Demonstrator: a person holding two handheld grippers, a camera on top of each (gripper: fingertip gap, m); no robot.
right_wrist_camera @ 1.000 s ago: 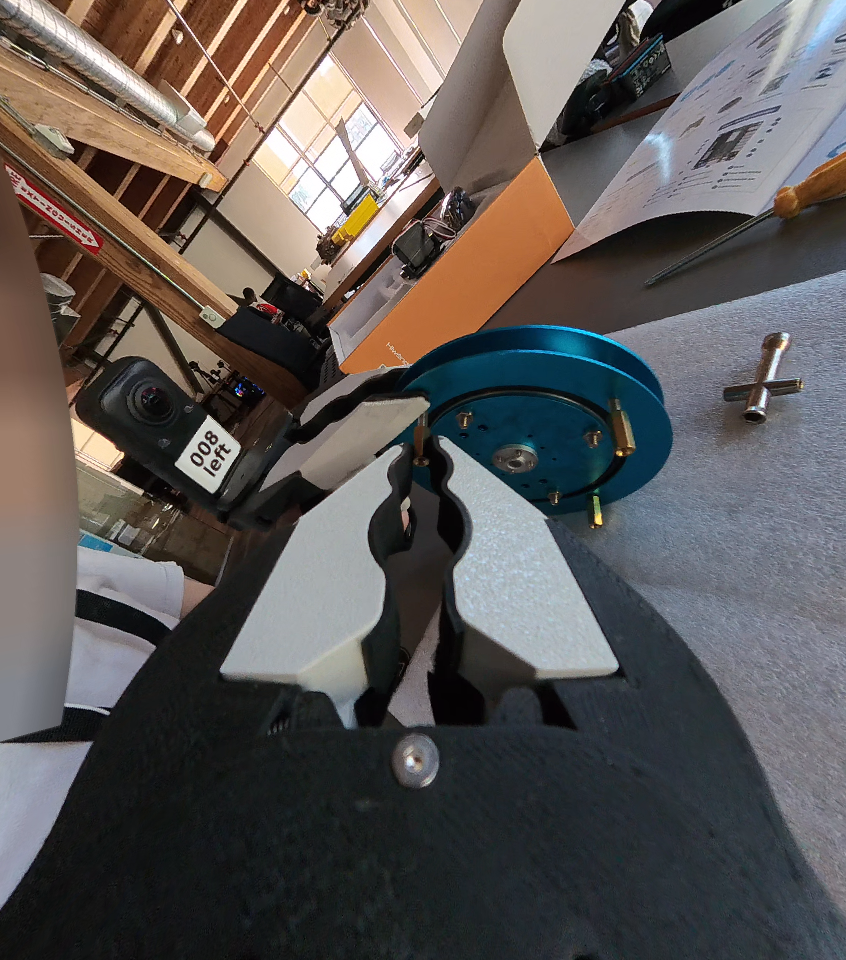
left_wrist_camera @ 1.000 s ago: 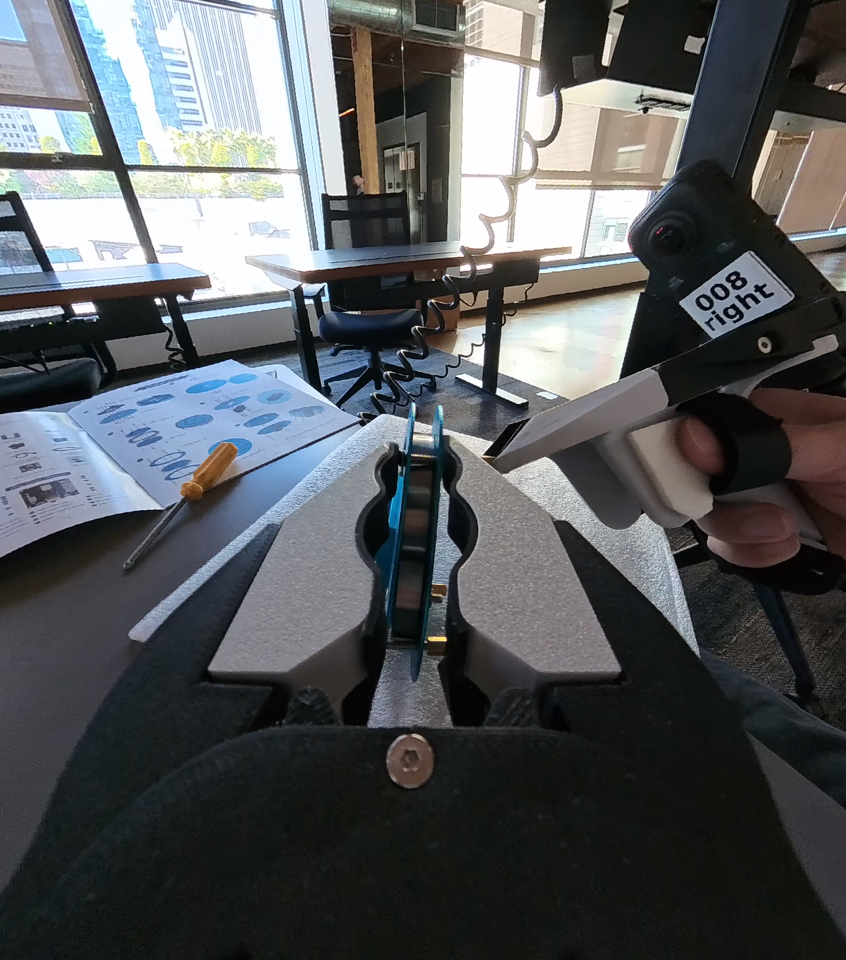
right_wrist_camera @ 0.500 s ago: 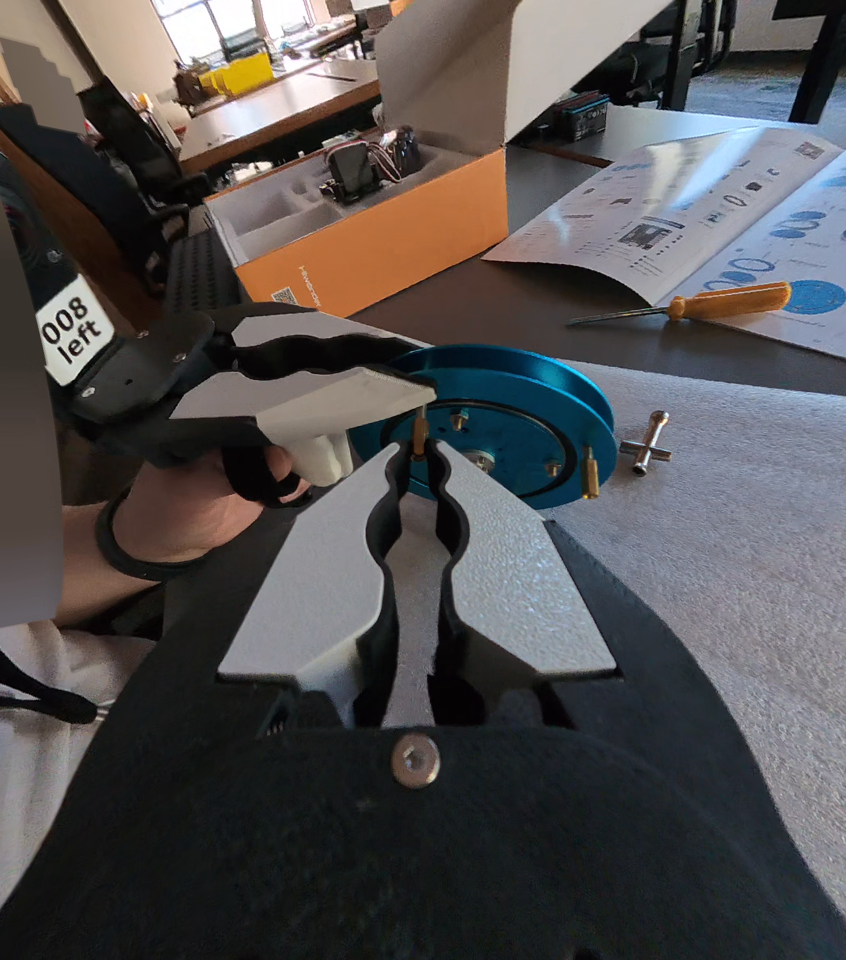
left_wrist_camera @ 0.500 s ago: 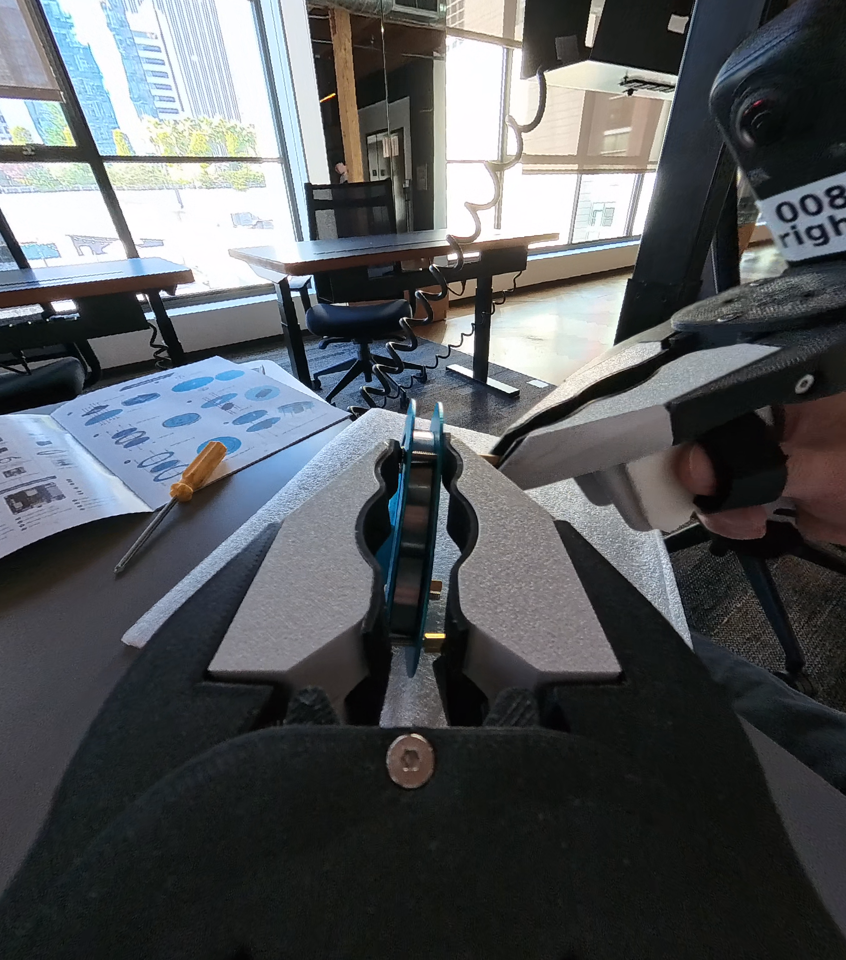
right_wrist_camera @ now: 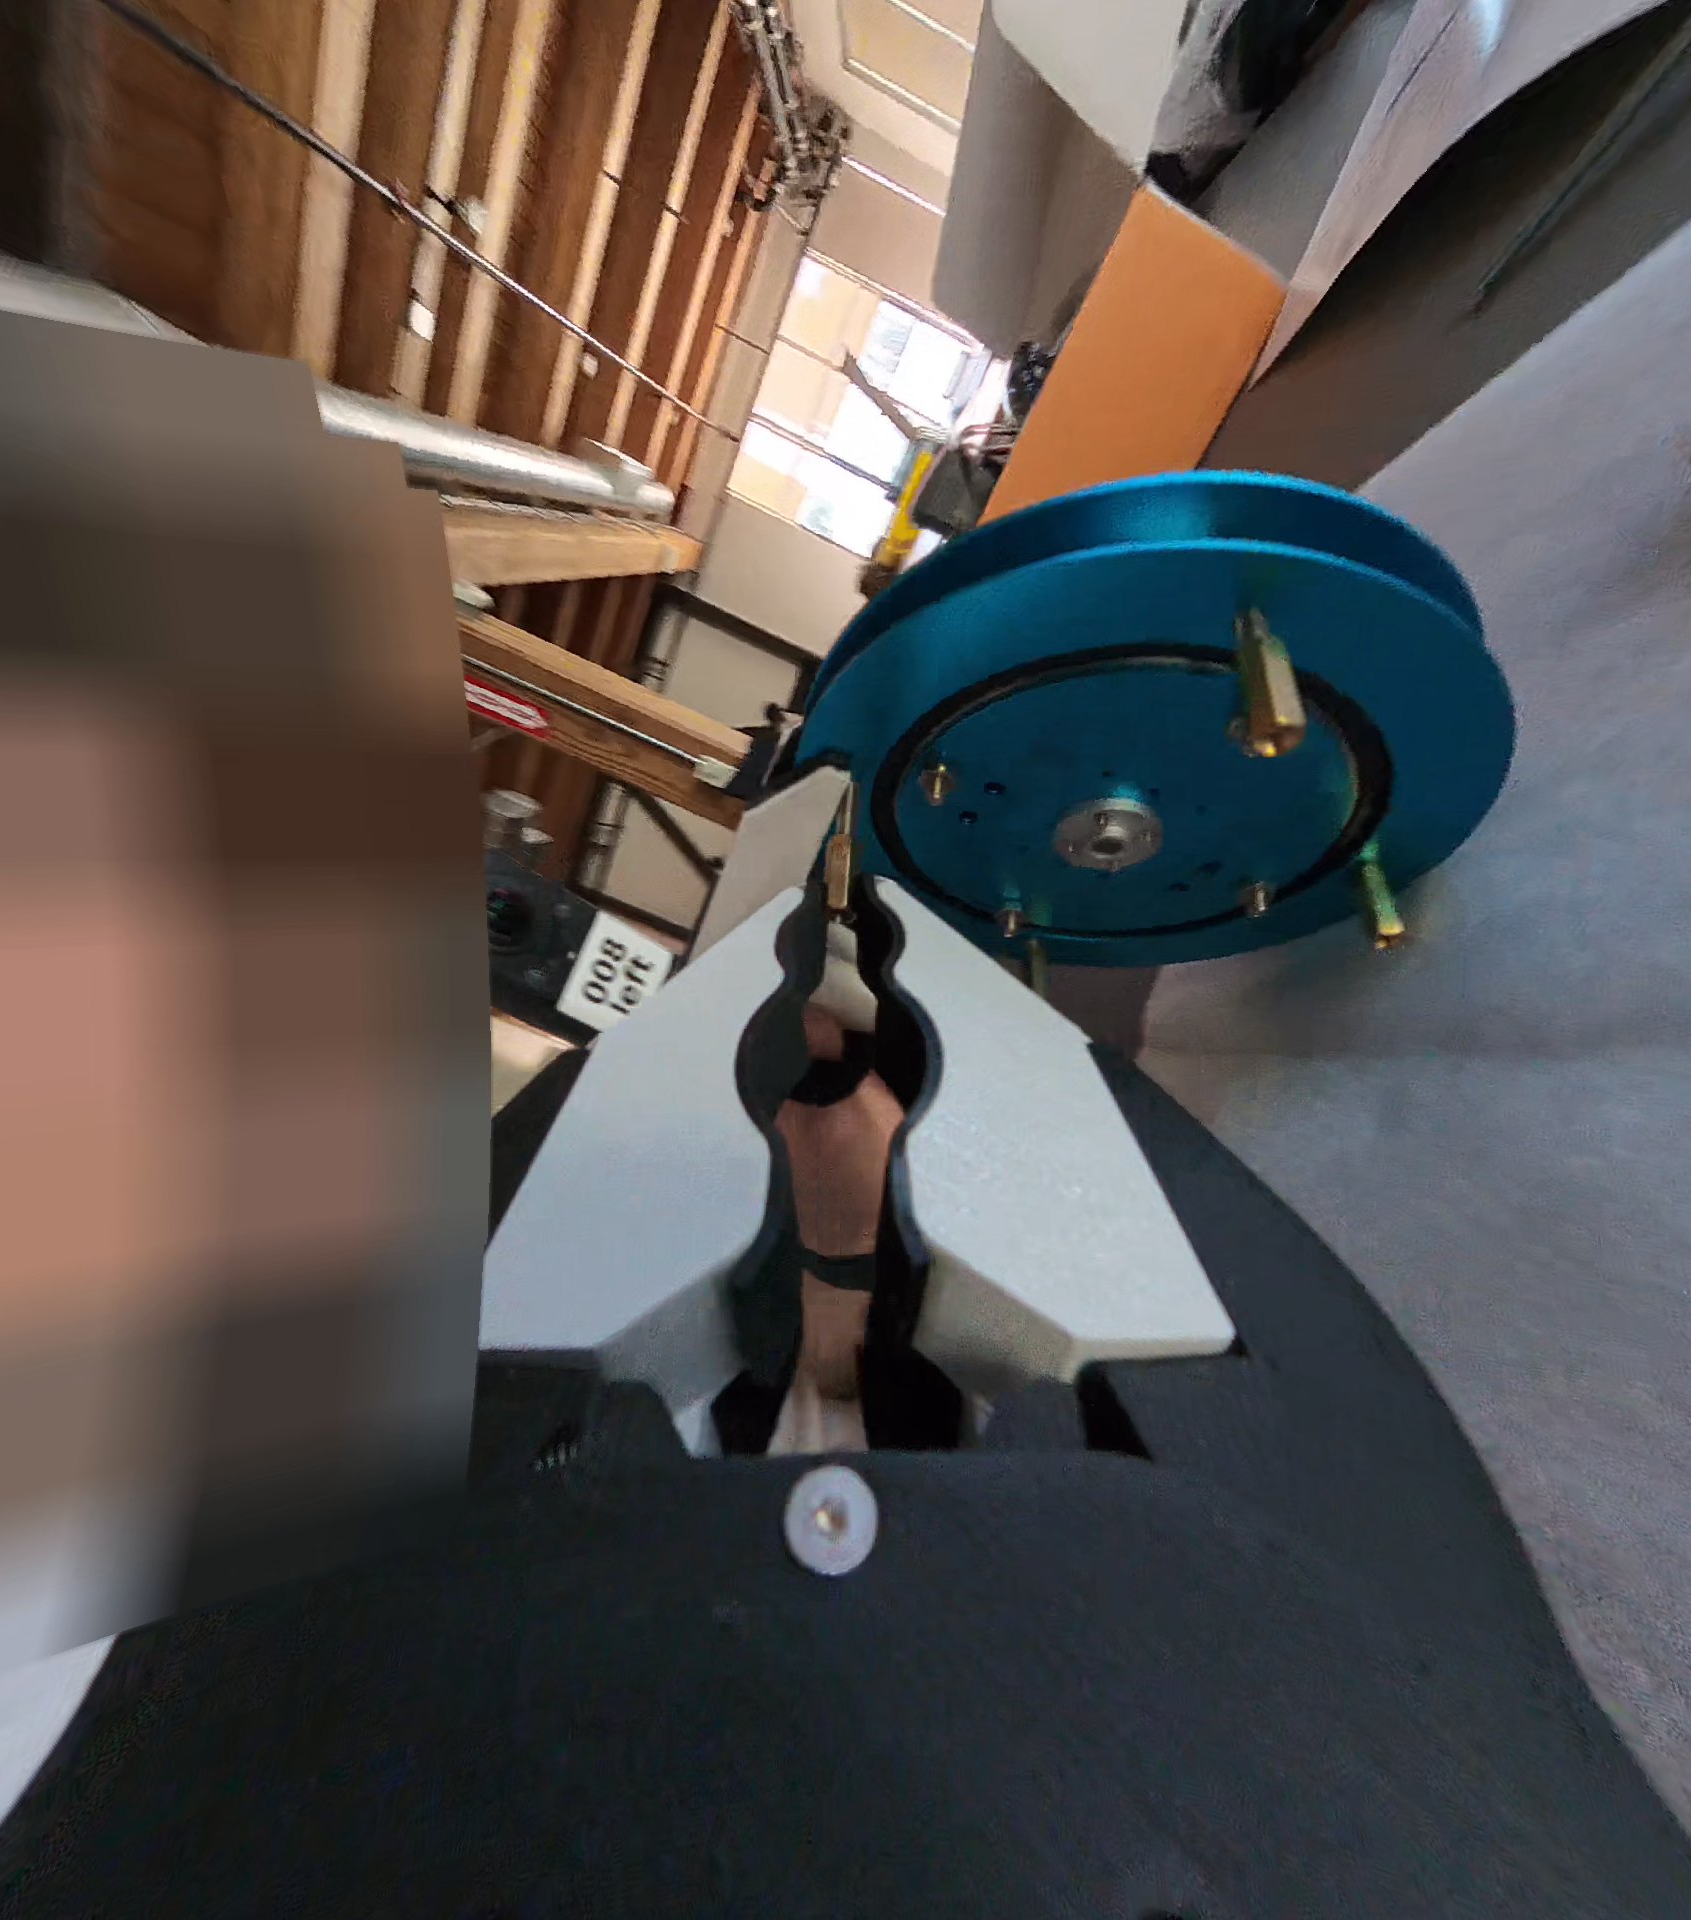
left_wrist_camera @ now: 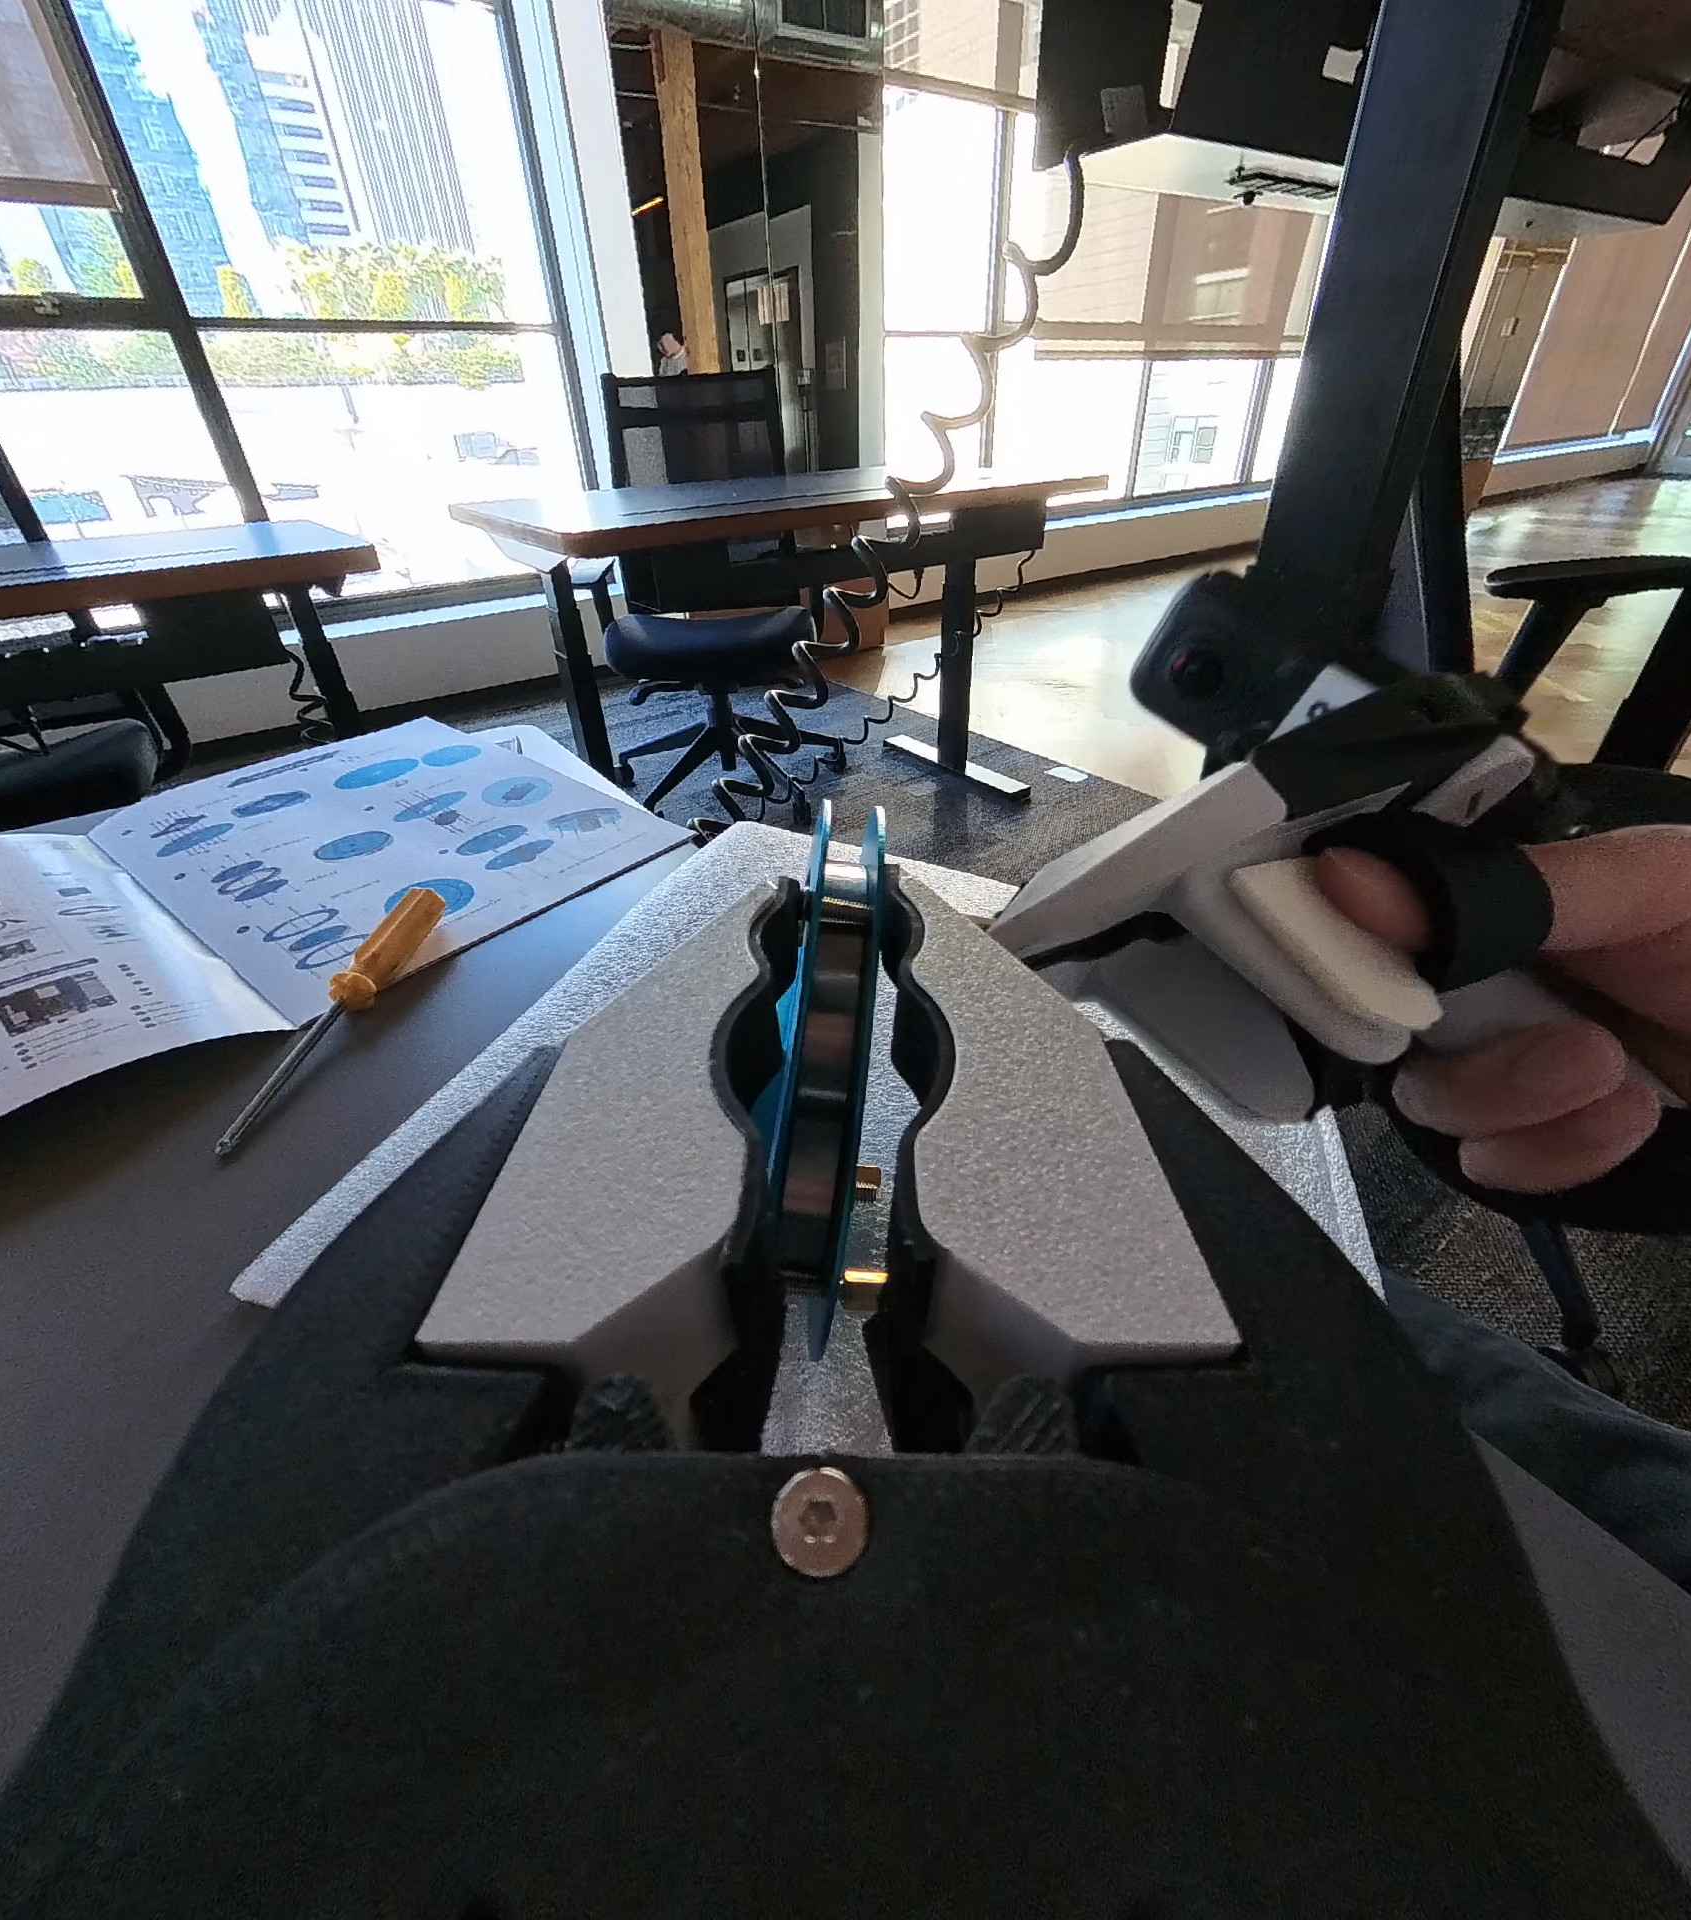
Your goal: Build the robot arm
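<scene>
Right now your left gripper (left_wrist_camera: 825,1049) clamps the blue pulley wheel (right_wrist_camera: 1173,727) on edge over the foam mat (left_wrist_camera: 612,997); your right gripper (right_wrist_camera: 846,894) pinches a brass standoff (right_wrist_camera: 839,857) at its rim. Hold the wheel steady, twist squarely.

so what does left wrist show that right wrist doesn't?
Left wrist only: the orange-handled screwdriver lying across the open booklet, and the blue wheel edge-on, clamped in the left gripper. Right wrist only: the wheel's flat face with brass standoffs, one pinched by the right gripper, plus an orange box. Both: wheel, foam sheet.
</scene>
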